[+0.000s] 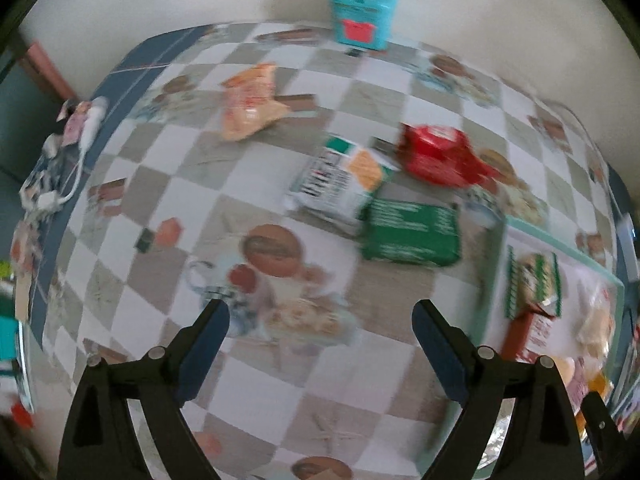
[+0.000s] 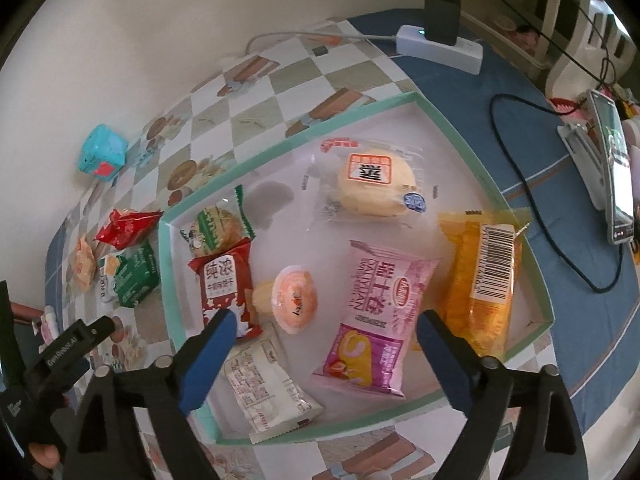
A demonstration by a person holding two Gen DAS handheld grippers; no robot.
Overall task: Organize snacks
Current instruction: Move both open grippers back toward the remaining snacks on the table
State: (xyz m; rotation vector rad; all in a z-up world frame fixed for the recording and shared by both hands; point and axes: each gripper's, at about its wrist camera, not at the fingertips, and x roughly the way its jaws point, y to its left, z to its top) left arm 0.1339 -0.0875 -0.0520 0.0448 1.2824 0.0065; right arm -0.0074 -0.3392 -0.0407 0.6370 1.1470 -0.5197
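The right gripper [image 2: 324, 336] hangs over a shallow box with a mint-green rim [image 2: 452, 128], jaws spread wide and gripping nothing. Directly under the jaws lie a pink swiss-roll packet [image 2: 372, 320] and a round orange jelly cup [image 2: 295, 298]; a white wrapper [image 2: 268, 392] sits closest in, near the box's front edge. By the left fingertip lies a red milk-biscuit packet [image 2: 224, 284], its top touching a green-edged cookie packet [image 2: 216, 228]. An orange packet with a barcode [image 2: 480, 280] lies along the right wall, and a clear-wrapped bun [image 2: 372, 188] rests farther back.

The left gripper [image 1: 320, 320] is likewise wide open and empty, above the checkered tablecloth [image 1: 256, 184], with the box at its right. Beyond it, outside the box, lie a green packet [image 1: 412, 232] touching a white-and-green cracker packet [image 1: 340, 180], then a red bag [image 1: 440, 156] and, apart to the left, a pale orange bag [image 1: 252, 104]. A teal tin [image 1: 362, 14] stands at the wall.
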